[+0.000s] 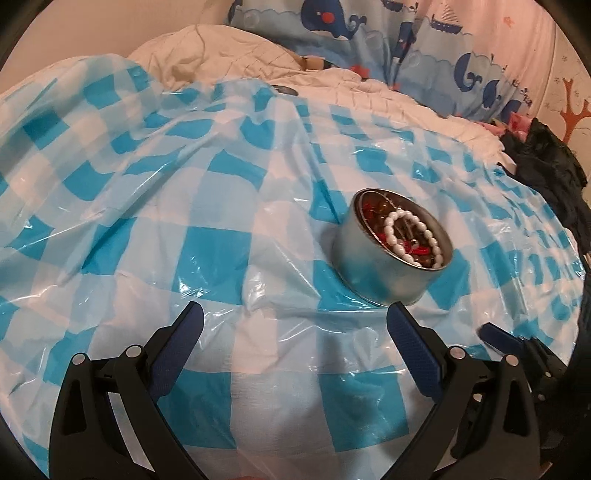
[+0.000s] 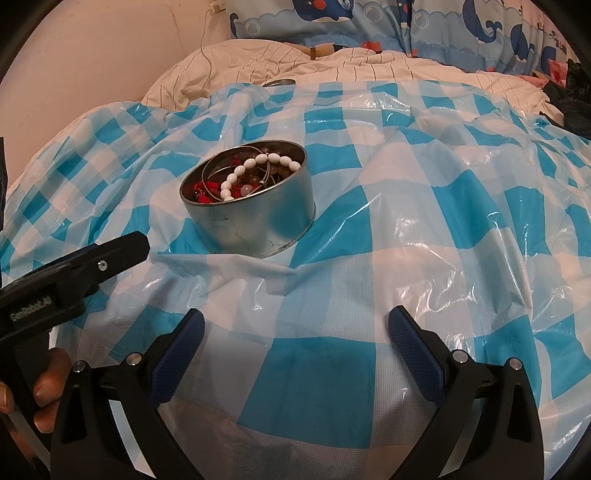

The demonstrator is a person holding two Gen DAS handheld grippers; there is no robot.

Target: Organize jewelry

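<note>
A round metal tin [image 1: 373,269] [image 2: 255,225] stands on a blue-and-white checked plastic sheet [image 1: 184,229] [image 2: 424,221]. Inside it lie a white bead bracelet [image 1: 408,236] [image 2: 258,166], brownish beads, red bits and thin wire hoops. My left gripper [image 1: 295,317] is open with nothing between its fingers, just in front and to the left of the tin. My right gripper [image 2: 295,321] is also open and holds nothing, in front and to the right of the tin. The left gripper's body [image 2: 74,266] shows at the left of the right wrist view, held by a hand [image 2: 40,398].
The sheet covers a rumpled bed with a cream striped quilt [image 2: 295,62]. A small metal lid [image 1: 284,89] [image 2: 279,82] lies at the sheet's far edge. Whale-print bedding [image 1: 369,33] is piled behind. Dark clothing [image 1: 543,173] sits at the right. A wall [image 2: 92,55] stands at the left.
</note>
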